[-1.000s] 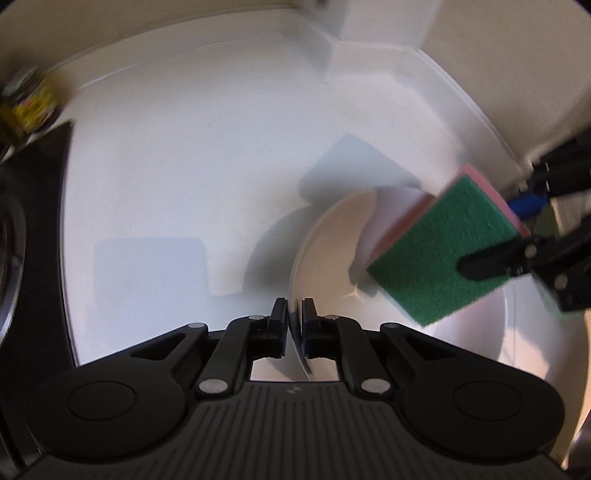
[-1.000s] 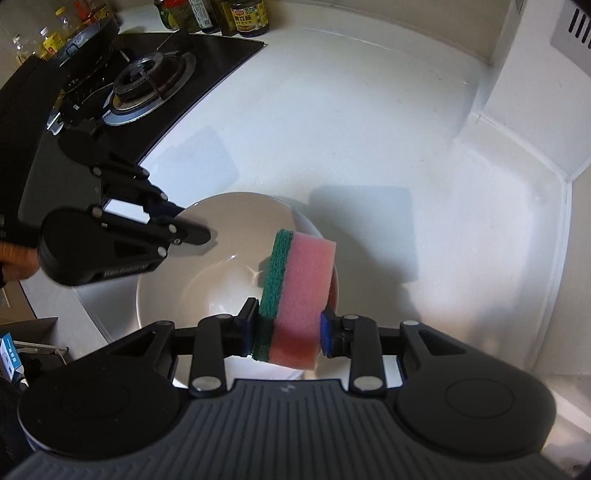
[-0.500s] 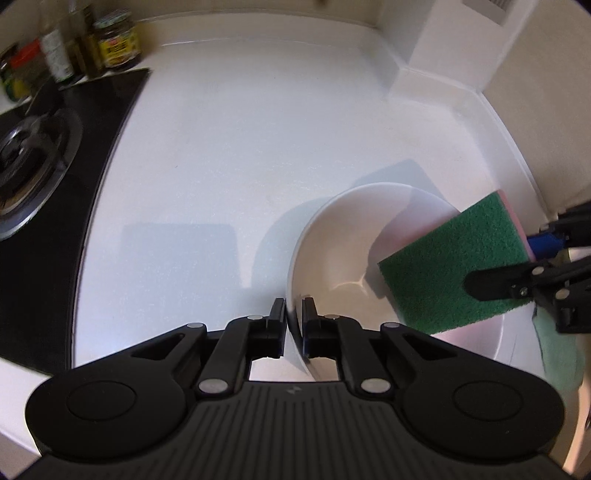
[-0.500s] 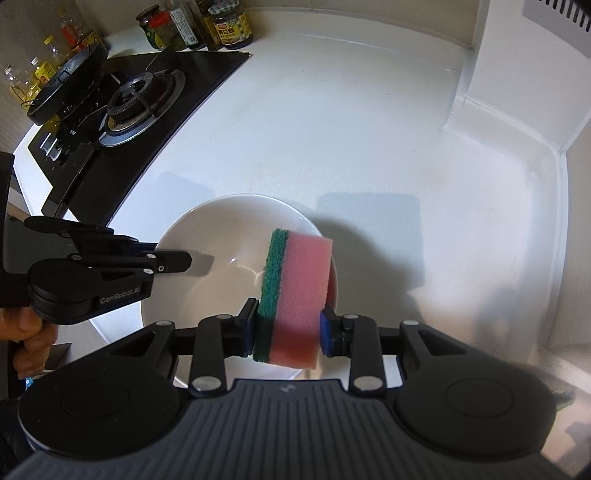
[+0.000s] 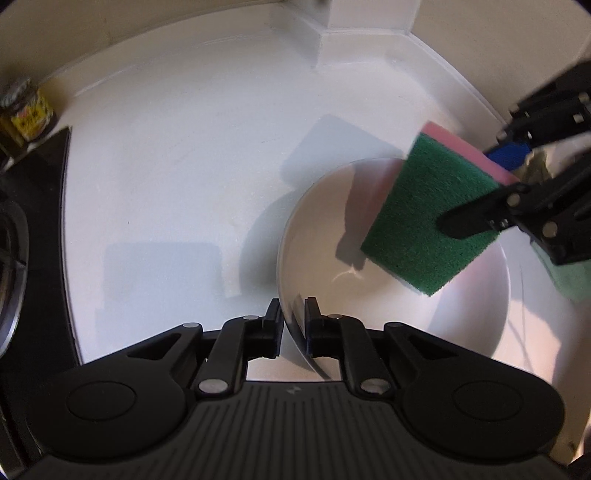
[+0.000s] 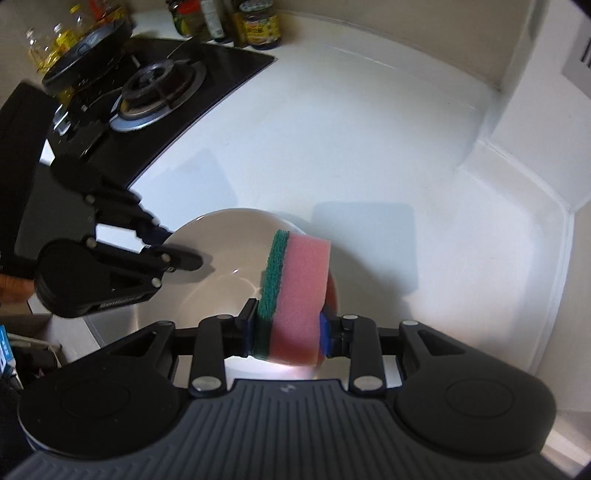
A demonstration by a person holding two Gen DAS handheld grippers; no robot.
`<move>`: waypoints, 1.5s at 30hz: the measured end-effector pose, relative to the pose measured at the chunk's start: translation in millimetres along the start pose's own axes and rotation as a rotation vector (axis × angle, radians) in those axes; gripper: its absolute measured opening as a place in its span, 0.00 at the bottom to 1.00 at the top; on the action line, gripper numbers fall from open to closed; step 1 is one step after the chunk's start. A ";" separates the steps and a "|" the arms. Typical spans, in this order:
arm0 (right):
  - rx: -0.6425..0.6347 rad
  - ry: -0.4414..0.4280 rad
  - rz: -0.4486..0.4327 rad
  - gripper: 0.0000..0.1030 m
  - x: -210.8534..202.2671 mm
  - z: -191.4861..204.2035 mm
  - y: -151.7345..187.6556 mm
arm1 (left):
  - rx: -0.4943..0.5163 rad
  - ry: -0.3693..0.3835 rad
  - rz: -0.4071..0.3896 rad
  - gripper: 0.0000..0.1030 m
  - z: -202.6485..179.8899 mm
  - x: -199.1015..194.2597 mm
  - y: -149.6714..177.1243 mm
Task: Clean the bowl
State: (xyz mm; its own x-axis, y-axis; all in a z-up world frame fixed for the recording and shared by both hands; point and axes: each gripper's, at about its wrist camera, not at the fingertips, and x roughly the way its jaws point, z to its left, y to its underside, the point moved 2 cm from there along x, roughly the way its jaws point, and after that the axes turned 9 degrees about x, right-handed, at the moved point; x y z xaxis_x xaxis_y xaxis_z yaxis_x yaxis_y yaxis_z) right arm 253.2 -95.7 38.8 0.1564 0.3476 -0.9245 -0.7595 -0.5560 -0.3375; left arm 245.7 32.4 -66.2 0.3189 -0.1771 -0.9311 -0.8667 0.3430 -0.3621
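A white bowl (image 5: pixel 388 295) sits on the white counter; the right wrist view shows the bowl (image 6: pixel 221 266) from the other side. My left gripper (image 5: pixel 293 325) straddles its near rim. Its jaws are opening, and the thin rim stands between the pads with small gaps. From the right wrist view the left gripper (image 6: pixel 177 245) reaches in at the bowl's left edge. My right gripper (image 6: pixel 288 332) is shut on a pink sponge with a green scouring face (image 6: pixel 299 295). The sponge (image 5: pixel 436 221) hangs over the bowl's far side with its green face towards the left camera.
A black gas hob (image 6: pixel 159 88) with a dark pan (image 6: pixel 88 48) lies at the back left, jars and bottles (image 6: pixel 258 26) behind it. White wall corners (image 5: pixel 362 33) bound the counter at the back and right. A green cloth (image 5: pixel 569 277) lies beside the bowl. A hand (image 6: pixel 11 288) holds the left gripper.
The left jaws have spread a little around the bowl's rim. The left wrist has rolled slightly, swinging its view. The right gripper still holds the sponge over the bowl.
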 end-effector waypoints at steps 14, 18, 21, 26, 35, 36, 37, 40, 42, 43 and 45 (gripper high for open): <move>0.138 -0.031 -0.028 0.26 -1.5 -15.1 13.4 | -0.310 -0.065 -0.035 0.13 -9.8 -5.6 25.4; 0.088 -0.011 0.012 0.26 -4.1 -9.5 16.5 | -0.195 -0.064 -0.008 0.13 -10.7 -1.7 16.6; 0.052 0.008 0.024 0.26 -5.7 -9.5 10.3 | -0.126 -0.068 0.007 0.13 -13.1 1.3 11.6; -0.084 0.026 -0.016 0.26 -2.0 6.4 -5.5 | -0.053 -0.054 0.017 0.14 -13.4 7.5 7.5; -0.166 0.028 -0.029 0.25 -4.9 15.9 -8.4 | -0.136 -0.005 0.002 0.11 3.4 7.7 3.7; -0.152 0.027 -0.031 0.25 -6.6 13.1 -6.6 | -0.182 -0.006 -0.004 0.11 5.0 4.4 5.5; -0.138 0.023 -0.034 0.25 -7.8 10.8 -5.1 | -0.231 -0.006 -0.006 0.11 6.3 1.2 7.7; -0.078 0.009 -0.056 0.25 -10.8 2.9 2.4 | -0.353 -0.013 -0.024 0.11 4.9 -7.0 17.6; -0.040 0.004 -0.071 0.25 -11.8 -1.9 7.1 | -0.430 -0.020 -0.039 0.11 1.6 -8.7 25.5; -0.019 0.000 -0.076 0.25 -11.5 -3.3 9.0 | -0.452 -0.022 -0.041 0.12 -0.2 -7.5 27.2; 0.026 -0.009 -0.084 0.25 -10.7 -6.3 13.6 | -0.460 -0.022 -0.034 0.12 -1.3 -3.3 24.3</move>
State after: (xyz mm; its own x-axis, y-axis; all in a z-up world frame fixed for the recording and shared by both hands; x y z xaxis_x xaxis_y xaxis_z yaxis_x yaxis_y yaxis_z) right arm 245.1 -111.8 43.0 0.2146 0.3993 -0.8913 -0.7602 -0.5047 -0.4091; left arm 223.1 40.2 -71.9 0.3535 -0.1600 -0.9217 -0.9343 -0.1084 -0.3395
